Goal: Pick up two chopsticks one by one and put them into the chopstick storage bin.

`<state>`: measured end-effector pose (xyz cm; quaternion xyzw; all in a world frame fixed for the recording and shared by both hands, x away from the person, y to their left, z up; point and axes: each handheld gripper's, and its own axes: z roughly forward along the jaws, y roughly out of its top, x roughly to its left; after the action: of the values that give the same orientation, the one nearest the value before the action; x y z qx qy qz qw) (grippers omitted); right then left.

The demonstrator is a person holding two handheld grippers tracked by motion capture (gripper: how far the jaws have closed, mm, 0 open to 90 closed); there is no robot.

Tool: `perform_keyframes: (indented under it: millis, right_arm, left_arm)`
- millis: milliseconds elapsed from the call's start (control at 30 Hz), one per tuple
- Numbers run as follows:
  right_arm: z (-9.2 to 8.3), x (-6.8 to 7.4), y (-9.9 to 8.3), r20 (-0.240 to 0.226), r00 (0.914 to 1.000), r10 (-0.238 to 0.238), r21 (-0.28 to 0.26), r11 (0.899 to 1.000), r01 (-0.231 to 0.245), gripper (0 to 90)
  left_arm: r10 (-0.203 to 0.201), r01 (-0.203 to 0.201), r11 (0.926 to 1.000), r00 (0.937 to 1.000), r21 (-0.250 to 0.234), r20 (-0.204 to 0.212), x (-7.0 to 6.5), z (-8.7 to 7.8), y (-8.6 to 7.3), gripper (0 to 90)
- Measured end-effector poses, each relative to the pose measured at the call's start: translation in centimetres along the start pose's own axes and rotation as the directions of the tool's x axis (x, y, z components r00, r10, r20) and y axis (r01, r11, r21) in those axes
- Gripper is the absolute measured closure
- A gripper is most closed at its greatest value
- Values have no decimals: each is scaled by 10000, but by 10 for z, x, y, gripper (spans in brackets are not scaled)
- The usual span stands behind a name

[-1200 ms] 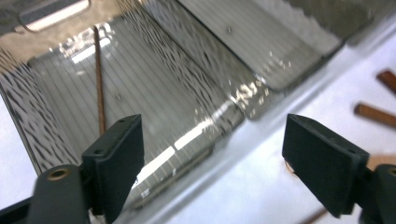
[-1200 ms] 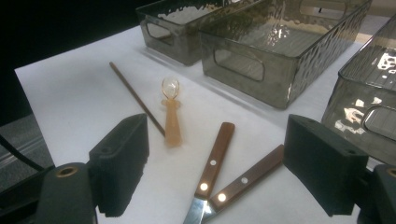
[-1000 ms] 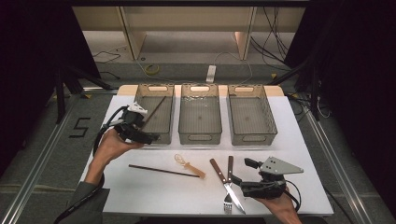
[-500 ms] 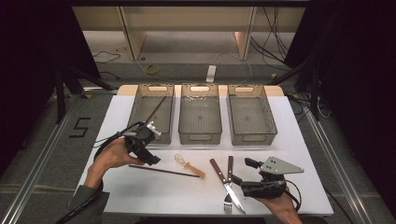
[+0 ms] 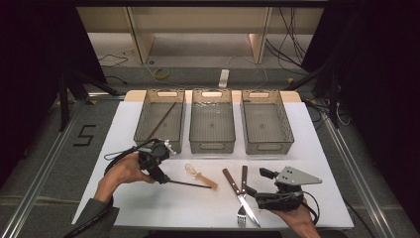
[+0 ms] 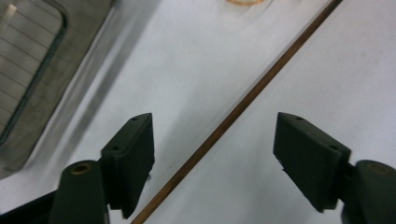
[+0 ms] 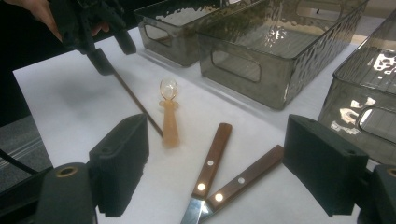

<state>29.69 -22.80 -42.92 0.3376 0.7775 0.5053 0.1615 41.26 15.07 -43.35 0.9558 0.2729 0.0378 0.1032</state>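
A thin brown chopstick lies on the white table, and its left end runs between the jaws of my left gripper. In the left gripper view the chopstick crosses diagonally between the two pads of the gripper, which have just been closing and stand apart from it, so the gripper is open. A translucent orange spoon rests just right of the stick. My right gripper sits open near the front edge, with a wooden-handled knife and fork lying ahead of its jaws.
Three grey see-through trays stand in a row at the back: the left tray holds another chopstick, while the middle tray and right tray look bare. A person's hand carries the left gripper.
My left gripper has come away from the left tray and down toward the near side, onto the chopstick on the table. The right gripper has stayed put.
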Motion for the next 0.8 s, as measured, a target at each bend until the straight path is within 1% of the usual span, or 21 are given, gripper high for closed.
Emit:
perform_keyframes:
  millis: [33,100,200,267,367,433,500,667,767,800]
  right_arm:
    - [0,0,0,-3,10000,-2,1,10000,2,233]
    - [0,0,0,-4,10000,-7,30,10000,7,234]
    - [0,0,0,-12,10000,-8,35,10000,8,234]
    - [0,0,0,11,10000,-28,26,10000,28,234]
    - [0,0,0,17,10000,-35,24,10000,35,234]
    - [0,0,0,6,10000,-28,41,10000,28,234]
    - [0,1,0,13,10000,-37,32,10000,37,235]
    - [0,1,0,17,10000,-39,42,10000,39,235]
    - [0,1,0,7,10000,-42,33,10000,42,235]
    - [0,1,0,4,10000,-40,37,10000,40,235]
  left_arm:
    - [-7,7,10000,10000,59,-14,-1,2,0,313]
    - [186,-186,9996,9998,224,-10,-1,5,0,348]
    - [140,-143,9996,9998,228,117,-3,9,0,376]
    - [230,-235,9991,9996,355,163,-2,12,0,392]
    - [221,-233,9986,9994,479,260,-2,16,-1,427]
    - [352,-366,9973,9991,643,229,-1,18,-1,448]
    - [379,-390,9972,9991,636,185,-1,19,-1,484]
    - [581,-601,9953,9979,764,287,-2,22,-2,563]
    - [706,-720,9937,9973,858,184,-2,25,-2,575]
    - [758,-773,9924,9969,958,191,-2,25,-1,576]
